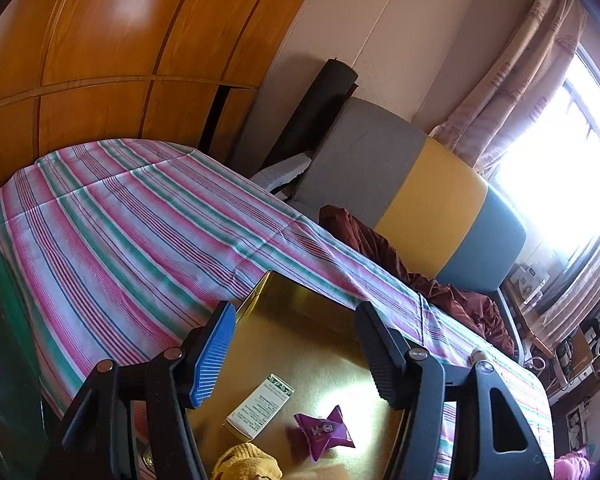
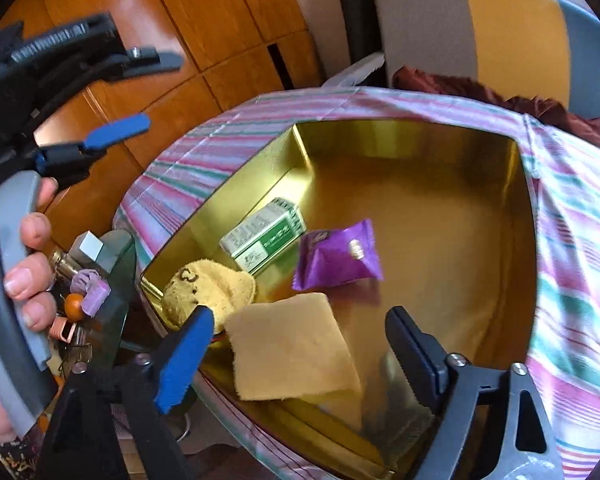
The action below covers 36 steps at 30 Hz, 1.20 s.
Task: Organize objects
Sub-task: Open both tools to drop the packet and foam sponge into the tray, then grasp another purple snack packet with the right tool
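Left claw (image 1: pixel 296 354) hangs wide apart and empty above the gold tin (image 1: pixel 300 308), where a green box (image 1: pixel 260 406) and purple candy (image 1: pixel 324 432) lie. Right claw (image 2: pixel 300 354), likewise spread and empty, hovers over a yellow cloth (image 2: pixel 292 352) in the tin (image 2: pixel 420 184).

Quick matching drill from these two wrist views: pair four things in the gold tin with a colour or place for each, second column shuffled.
Things:
1. candy wrapper
2. small carton
3. flat cloth square
4. plush toy

Descriptions:
A. green and white, near the tin's left wall
B. yellow with a dark stitched mark, at the near-left corner
C. purple, mid-tin
D. plain tan-yellow, nearest the right gripper

Pairs: 1-C, 2-A, 3-D, 4-B
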Motion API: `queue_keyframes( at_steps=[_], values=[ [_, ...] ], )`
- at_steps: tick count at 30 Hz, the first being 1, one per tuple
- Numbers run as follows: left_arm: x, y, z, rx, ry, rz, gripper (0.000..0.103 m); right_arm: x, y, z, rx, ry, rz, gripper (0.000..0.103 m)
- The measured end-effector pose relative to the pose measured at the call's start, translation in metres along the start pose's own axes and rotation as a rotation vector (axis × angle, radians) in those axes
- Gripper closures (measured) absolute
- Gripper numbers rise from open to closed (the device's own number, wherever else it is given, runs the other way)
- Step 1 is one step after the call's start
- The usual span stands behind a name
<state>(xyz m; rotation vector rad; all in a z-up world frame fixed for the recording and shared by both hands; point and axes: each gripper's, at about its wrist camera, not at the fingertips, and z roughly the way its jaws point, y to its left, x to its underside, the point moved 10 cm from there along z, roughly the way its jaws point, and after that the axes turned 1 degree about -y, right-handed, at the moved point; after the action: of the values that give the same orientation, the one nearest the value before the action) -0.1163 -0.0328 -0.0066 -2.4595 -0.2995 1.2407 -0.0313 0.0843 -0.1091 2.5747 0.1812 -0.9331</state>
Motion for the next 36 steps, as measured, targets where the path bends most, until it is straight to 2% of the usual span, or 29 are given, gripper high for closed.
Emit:
queue_keyframes(
  at_steps=[8, 12, 16, 31, 34, 36],
  values=[
    [0.017, -0.018, 0.006, 0.035, 0.044, 0.033, 0.040, -0.019, -0.038, -0.048, 0.057, -0.132, 0.057, 0.014],
    [0.037, -0.036, 0.014, 0.087, 0.100, 0.044, 0.040, -0.024, -0.062, -0.067, 0.111, -0.165, 0.081, 0.014],
    [0.059, -0.061, 0.019, 0.129, 0.150, 0.102, 0.040, -0.023, -0.090, -0.080, 0.166, -0.179, 0.108, 0.014],
    [0.149, -0.161, 0.007, 0.329, 0.304, 0.371, 0.035, 0.026, -0.196, -0.124, 0.344, -0.165, 0.228, 0.014],
    [0.165, -0.175, 0.000, 0.365, 0.331, 0.411, 0.035, 0.037, -0.217, -0.137, 0.392, -0.174, 0.256, 0.014],
    [0.175, -0.185, -0.006, 0.388, 0.343, 0.433, 0.035, 0.045, -0.236, -0.149, 0.460, -0.195, 0.279, 0.014]
  ],
)
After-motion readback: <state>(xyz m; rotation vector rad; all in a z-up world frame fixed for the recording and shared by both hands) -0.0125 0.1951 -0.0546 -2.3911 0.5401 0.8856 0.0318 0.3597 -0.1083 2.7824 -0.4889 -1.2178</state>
